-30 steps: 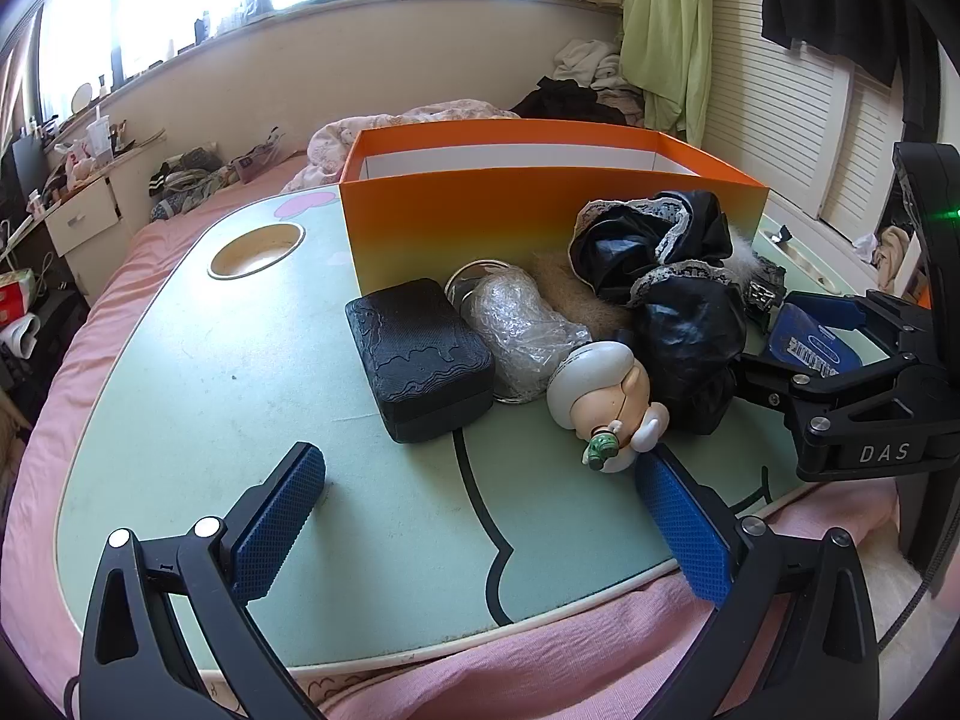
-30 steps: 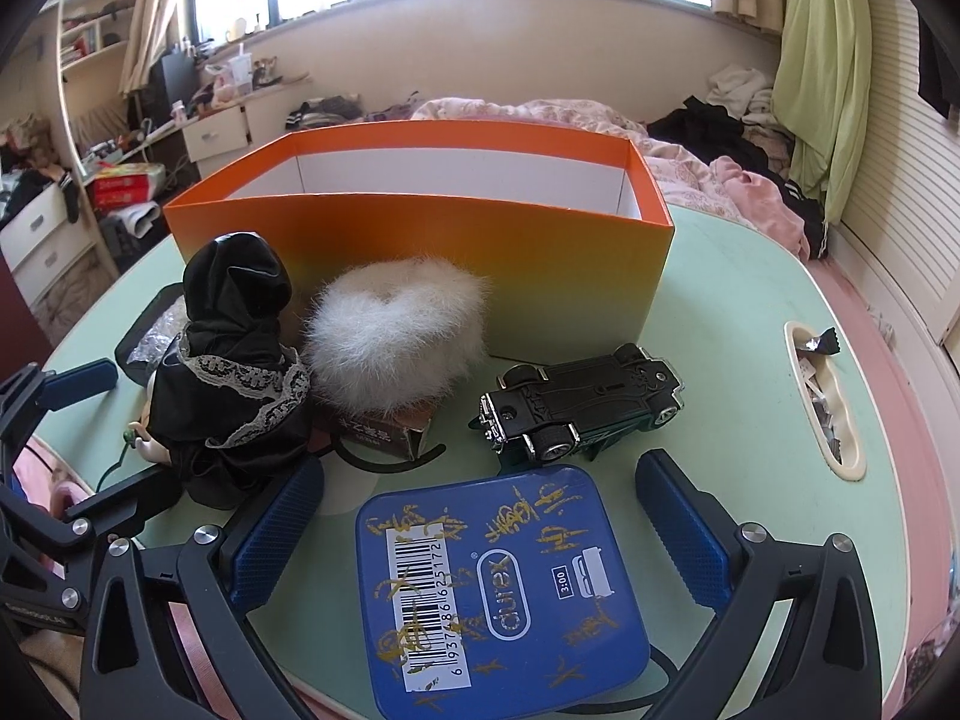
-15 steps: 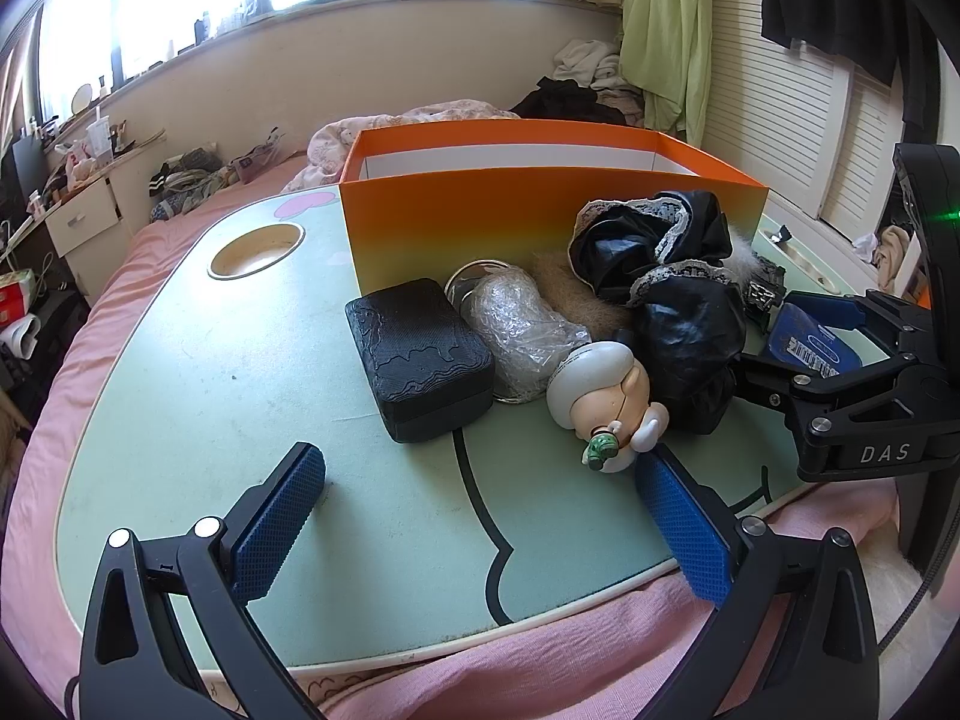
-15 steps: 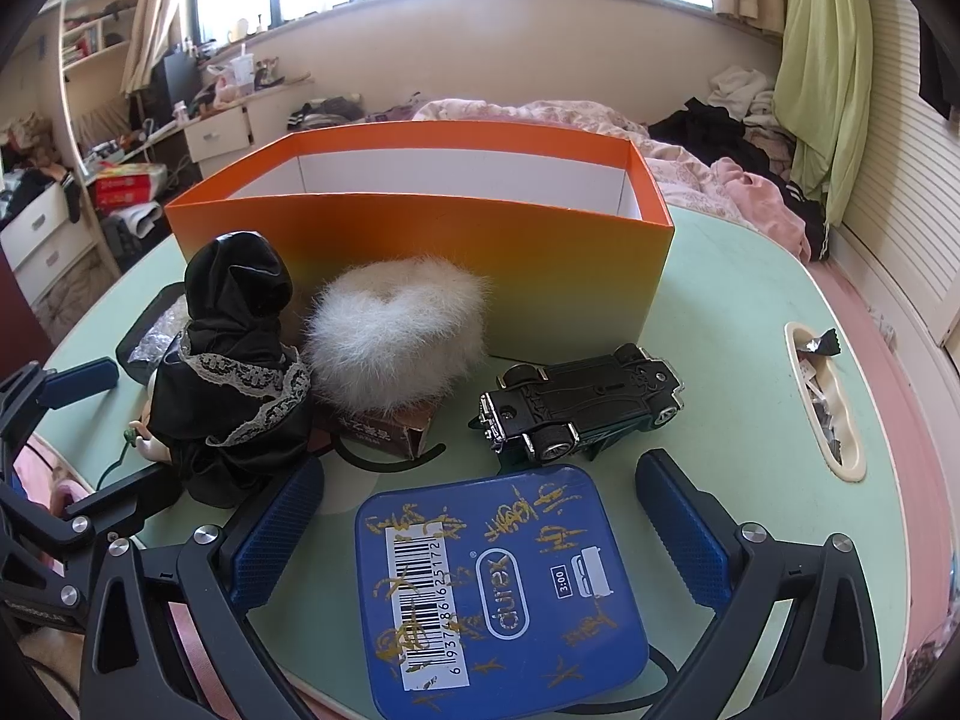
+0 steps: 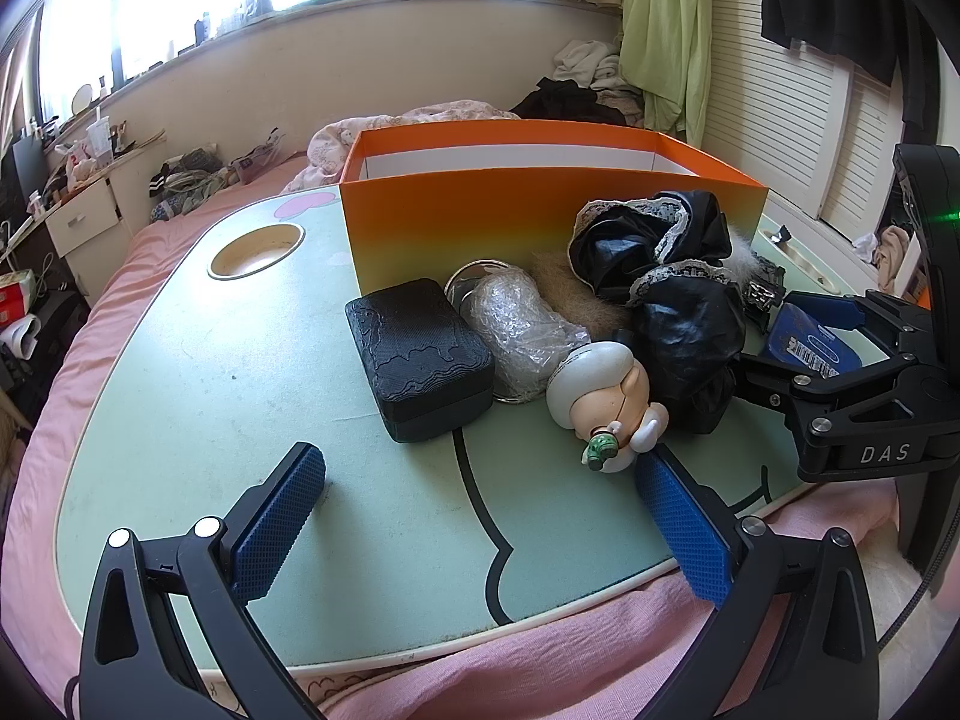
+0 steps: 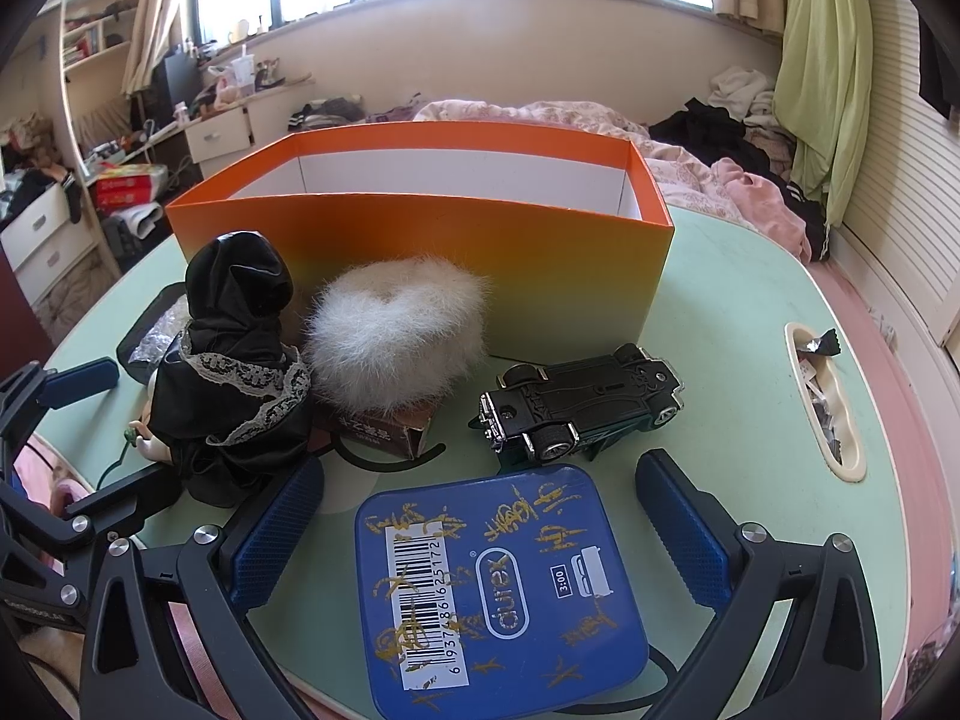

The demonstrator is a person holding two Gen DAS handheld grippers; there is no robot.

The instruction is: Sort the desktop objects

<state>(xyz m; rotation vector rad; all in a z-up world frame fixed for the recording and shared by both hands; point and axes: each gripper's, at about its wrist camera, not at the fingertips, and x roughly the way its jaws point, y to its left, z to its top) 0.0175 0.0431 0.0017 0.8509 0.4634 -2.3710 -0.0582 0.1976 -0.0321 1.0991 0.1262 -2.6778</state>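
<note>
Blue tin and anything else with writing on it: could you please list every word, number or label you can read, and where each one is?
"durex": white oval logo on the blue tin.
"6 937486 625172": barcode sticker on that tin.
"3:00": small white box on the tin.
"DAS": right gripper body, left wrist view.
Gold scribbles on the tin: not legible.
Print on the brown carton under the white fur piece: too blurred.

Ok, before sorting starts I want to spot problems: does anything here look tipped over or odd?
Yes. The toy car lies upside down in front of the orange box, chassis and wheels up. The doll lies on its side against the black case. Nothing looks spilled or broken.
</note>
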